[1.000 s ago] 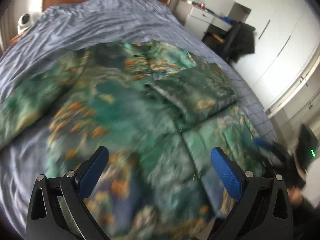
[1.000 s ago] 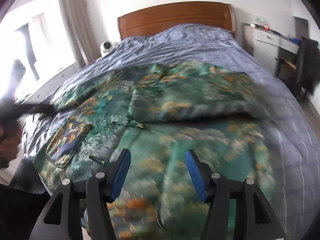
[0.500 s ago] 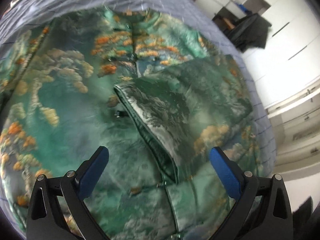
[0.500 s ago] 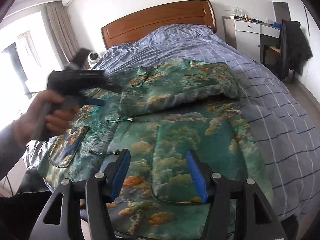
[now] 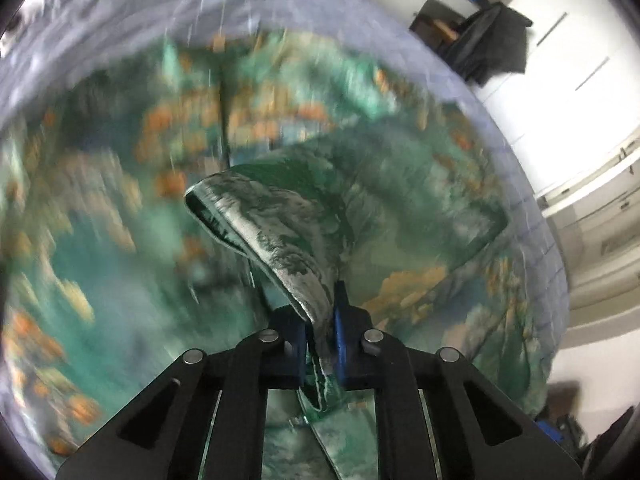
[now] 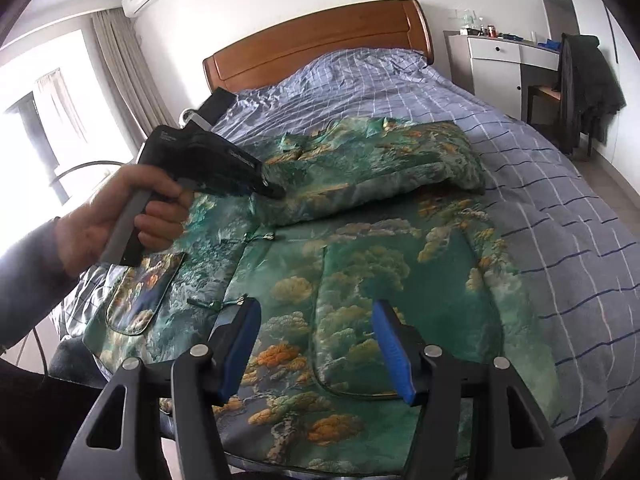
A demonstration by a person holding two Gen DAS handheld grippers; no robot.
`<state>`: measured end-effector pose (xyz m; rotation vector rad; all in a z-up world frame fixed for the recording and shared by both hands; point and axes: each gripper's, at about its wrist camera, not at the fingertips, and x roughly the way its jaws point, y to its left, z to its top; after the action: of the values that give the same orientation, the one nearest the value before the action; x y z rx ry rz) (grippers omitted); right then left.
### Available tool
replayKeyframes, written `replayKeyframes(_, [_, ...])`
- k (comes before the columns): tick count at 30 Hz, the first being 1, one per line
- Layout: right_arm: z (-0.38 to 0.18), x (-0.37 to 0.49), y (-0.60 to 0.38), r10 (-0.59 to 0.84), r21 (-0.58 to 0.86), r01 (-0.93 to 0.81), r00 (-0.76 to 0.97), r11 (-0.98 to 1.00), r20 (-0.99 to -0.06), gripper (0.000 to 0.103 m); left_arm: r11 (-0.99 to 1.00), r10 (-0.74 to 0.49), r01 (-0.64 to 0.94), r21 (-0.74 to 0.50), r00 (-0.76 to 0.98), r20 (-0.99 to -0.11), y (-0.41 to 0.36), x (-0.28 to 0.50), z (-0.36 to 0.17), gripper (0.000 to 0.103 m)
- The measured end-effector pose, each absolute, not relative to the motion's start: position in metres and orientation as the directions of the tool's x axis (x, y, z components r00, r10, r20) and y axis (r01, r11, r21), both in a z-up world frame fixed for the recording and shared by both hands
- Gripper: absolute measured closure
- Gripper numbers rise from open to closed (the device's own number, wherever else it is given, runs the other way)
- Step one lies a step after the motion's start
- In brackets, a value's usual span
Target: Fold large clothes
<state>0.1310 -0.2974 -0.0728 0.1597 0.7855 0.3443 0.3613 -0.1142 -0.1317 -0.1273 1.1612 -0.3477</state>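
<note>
A large green robe (image 6: 360, 264) with orange and cream tree print lies spread flat on the bed. One sleeve (image 6: 380, 168) is folded across its chest. My left gripper (image 5: 320, 320) is closing its jaws on the edge of that sleeve (image 5: 272, 220), with the pads pressing on the cloth and the cuff lifted. In the right wrist view the left gripper (image 6: 272, 191) is held by a hand (image 6: 120, 216) at the sleeve's left end. My right gripper (image 6: 316, 344) hangs open over the robe's lower hem, nothing between its blue pads.
The bed has a blue checked cover (image 6: 560, 184) and a wooden headboard (image 6: 320, 36). A white dresser (image 6: 500, 68) and a chair draped with a dark coat (image 6: 588, 84) stand to the right. A window with a curtain (image 6: 120, 76) is on the left.
My left gripper moved in over the folded sleeve, dropped to its edge and went from wide open to shut on the cloth. The right gripper stayed open over the hem.
</note>
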Motion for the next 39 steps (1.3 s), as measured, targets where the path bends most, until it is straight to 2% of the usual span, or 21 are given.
replayKeyframes(3, [-0.064,0.148,-0.315,0.35,0.262,-0.233,0.666,0.936,-0.659,0.044,0.944,-0.323,0.209,-0.255,0.434,-0.841,-0.109,0.382,-0.105,0.094])
replayKeyframes(5, [-0.054,0.168,-0.328,0.321,0.226,-0.229,0.684,0.947,-0.655,0.044,0.95,-0.305,0.199,-0.239,0.453,-0.838,-0.104,0.399,-0.106,0.094])
replayKeyframes(7, [-0.041,0.198,-0.342,0.284,0.17,-0.229,0.708,0.959,-0.646,0.044,0.961,-0.27,0.176,-0.211,0.454,-0.849,-0.098,0.412,-0.118,0.094])
replayKeyframes(10, [-0.032,0.251,-0.359,0.23,0.105,-0.213,0.738,0.971,-0.635,0.044,0.962,-0.271,0.133,-0.237,0.412,-0.87,-0.085,0.423,-0.149,0.093])
replayKeyframes(12, [-0.039,0.309,-0.367,0.208,0.086,-0.203,0.714,0.975,-0.669,0.044,0.959,-0.285,0.128,-0.254,0.409,-0.867,-0.083,0.419,-0.164,0.093])
replayKeyframes(13, [-0.044,0.327,-0.368,0.22,0.097,-0.213,0.693,0.972,-0.687,0.051,0.959,-0.283,0.13,-0.252,0.411,-0.866,-0.084,0.417,-0.167,0.091])
replayKeyframes(14, [-0.052,0.357,-0.369,0.236,0.113,-0.225,0.66,0.968,-0.713,0.065,0.96,-0.28,0.132,-0.247,0.416,-0.865,-0.085,0.415,-0.171,0.091])
replayKeyframes(16, [-0.066,0.404,-0.366,0.225,0.112,-0.218,0.614,0.97,-0.756,0.071,0.96,-0.28,0.131,-0.247,0.424,-0.862,-0.086,0.413,-0.176,0.089])
replayKeyframes(17, [-0.074,0.43,-0.364,0.213,0.105,-0.209,0.603,0.972,-0.769,0.08,0.96,-0.28,0.13,-0.248,0.425,-0.861,-0.086,0.412,-0.178,0.089])
replayKeyframes(22, [-0.109,0.495,-0.35,0.211,0.129,-0.182,0.559,0.975,-0.802,0.082,0.957,-0.29,0.12,-0.264,0.418,-0.861,-0.083,0.415,-0.189,0.086])
replayKeyframes(24, [-0.141,0.513,-0.345,0.209,0.15,-0.16,0.476,0.976,-0.854,0.082,0.956,-0.292,0.12,-0.266,0.418,-0.86,-0.083,0.417,-0.192,0.085])
replayKeyframes(27, [-0.162,0.517,-0.341,0.195,0.137,-0.159,0.44,0.978,-0.876,0.083,0.959,-0.285,0.13,-0.254,0.425,-0.859,-0.083,0.415,-0.193,0.084])
replayKeyframes(31, [-0.15,0.5,-0.344,0.206,0.147,-0.162,0.451,0.976,-0.869,0.083,0.961,-0.275,0.132,-0.242,0.429,-0.86,-0.085,0.414,-0.192,0.084])
replayKeyframes(39, [-0.124,0.412,-0.359,0.258,0.179,-0.217,0.421,0.96,-0.87,0.083,0.968,-0.249,0.13,-0.213,0.437,-0.864,-0.088,0.413,-0.192,0.084])
